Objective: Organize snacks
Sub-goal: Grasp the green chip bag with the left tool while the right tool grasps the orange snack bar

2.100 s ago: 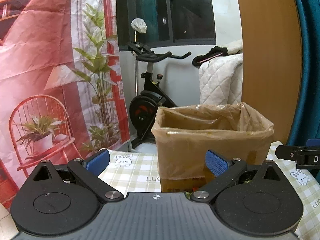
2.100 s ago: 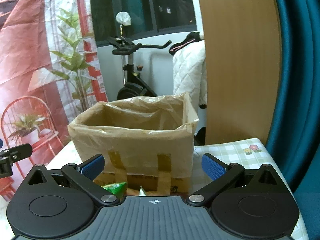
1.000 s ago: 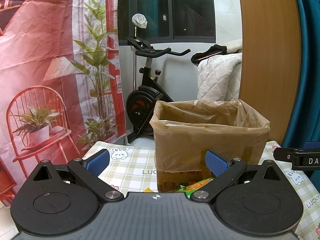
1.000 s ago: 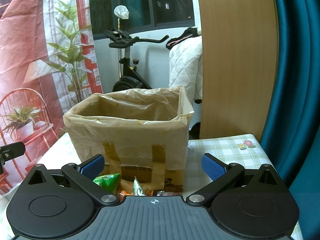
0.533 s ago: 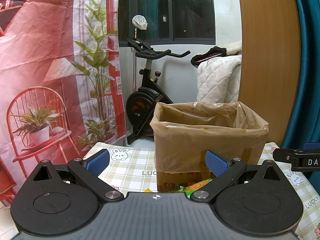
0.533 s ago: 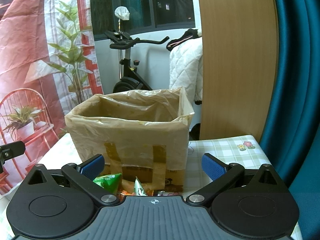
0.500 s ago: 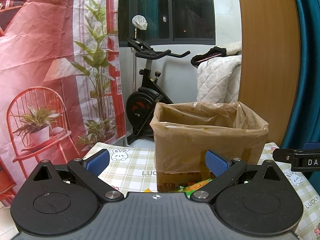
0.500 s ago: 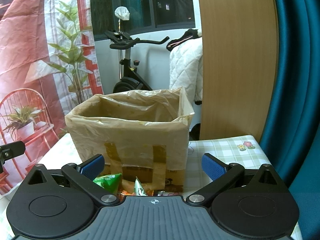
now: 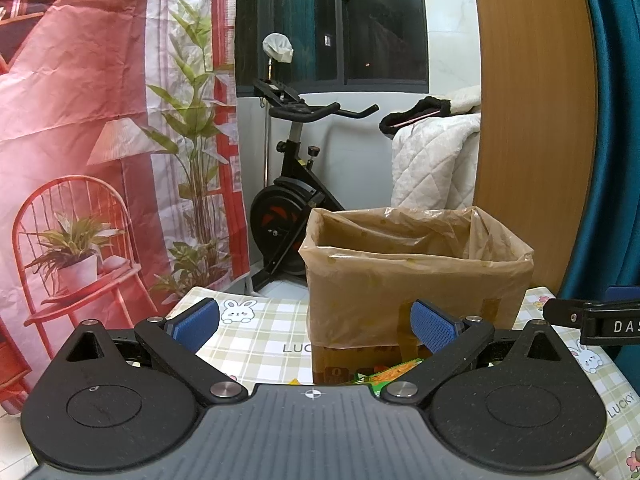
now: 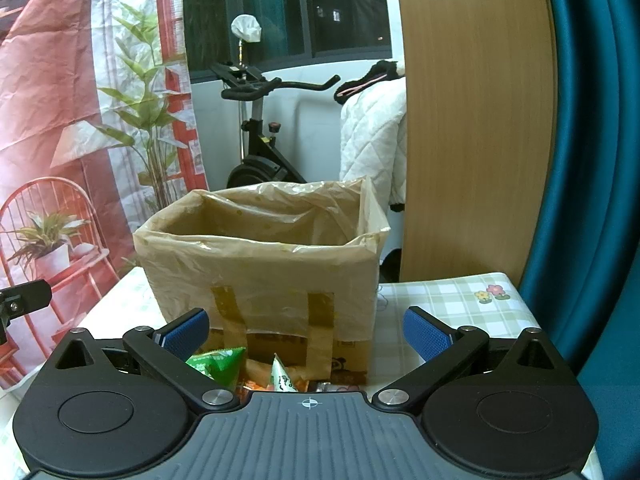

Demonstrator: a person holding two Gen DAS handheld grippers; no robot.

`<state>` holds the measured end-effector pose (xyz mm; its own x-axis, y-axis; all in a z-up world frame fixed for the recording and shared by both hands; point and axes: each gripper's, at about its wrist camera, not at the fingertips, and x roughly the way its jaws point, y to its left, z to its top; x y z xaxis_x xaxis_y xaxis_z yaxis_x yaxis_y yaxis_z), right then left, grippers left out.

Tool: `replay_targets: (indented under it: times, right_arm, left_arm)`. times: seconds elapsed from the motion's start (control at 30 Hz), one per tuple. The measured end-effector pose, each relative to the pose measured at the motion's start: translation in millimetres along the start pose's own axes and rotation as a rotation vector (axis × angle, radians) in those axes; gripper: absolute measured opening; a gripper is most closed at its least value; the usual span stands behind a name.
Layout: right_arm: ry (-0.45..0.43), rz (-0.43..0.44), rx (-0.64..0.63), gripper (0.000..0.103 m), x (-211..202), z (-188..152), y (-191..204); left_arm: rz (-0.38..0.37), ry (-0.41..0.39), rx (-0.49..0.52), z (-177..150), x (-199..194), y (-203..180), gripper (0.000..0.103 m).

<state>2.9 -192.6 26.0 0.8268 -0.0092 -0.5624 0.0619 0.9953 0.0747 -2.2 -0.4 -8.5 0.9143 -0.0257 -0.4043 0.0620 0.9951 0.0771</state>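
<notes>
The left tongs [image 9: 316, 322] stand wide apart with nothing between the blue pads, and the right tongs [image 10: 306, 330] gape just as wide, also empty. Both hover low over the checked worktop [image 9: 256, 332], side by side, facing the same way.

Just ahead of and below the right tongs lies a small heap of snack packets: a green packet [image 10: 220, 362] near its left pad and a pale pointed packet [image 10: 282, 378] toward the middle, largely hidden by the tool body. The left tongs see only an edge of green-and-orange wrappers [image 9: 394, 372] under their right pad. So the snacks lie forward and down, between the tongs and the box, and the right tongs look nearer and better centred on them.

Directly behind the heap stands the bag-lined cardboard box [image 10: 260, 276], open at the top. The packets' long axes cannot be told while they are this hidden.
</notes>
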Motion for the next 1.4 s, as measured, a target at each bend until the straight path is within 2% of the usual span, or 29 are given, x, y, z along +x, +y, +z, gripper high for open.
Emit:
replay_targets:
  times: [0.23,0.4,0.5,0.67,0.93,1.03,1.1,1.27,1.4]
  right_arm:
    - [-0.009,0.025,0.032,0.103,-2,-3,-2]
    - [-0.046,0.016,-0.009,0.103,2,-24,-2]
    - [-0.066,0.017,0.019,0.103,7,-40,-2]
    - [-0.014,0.002,-0.019,0.103,17,-54,3]
    - [0.021,-0.004,-0.024,0.103,22,-64,3]
    - [0.017,0.034,-0.066,0.102,24,-65,6]
    - [0.012,0.078,-0.134,0.097,28,-66,13]
    - [0.019,0.187,-0.346,0.074,41,-68,42]
    - [0.066,0.256,-0.448,0.066,52,-70,64]
  left_arm:
    - [-0.001,0.006,-0.020,-5,5,4,0.103]
    - [-0.030,0.043,-0.110,-18,16,22,0.103]
    - [-0.037,0.056,-0.145,-28,22,32,0.103]
    - [-0.021,0.059,-0.113,-39,27,35,0.103]
    - [-0.056,0.070,-0.099,-46,31,35,0.102]
    - [-0.081,0.082,-0.085,-50,34,34,0.096]
    - [-0.116,0.099,-0.063,-54,39,32,0.089]
    - [-0.243,0.158,-0.030,-68,54,29,0.078]
    - [-0.324,0.213,-0.026,-78,70,25,0.070]
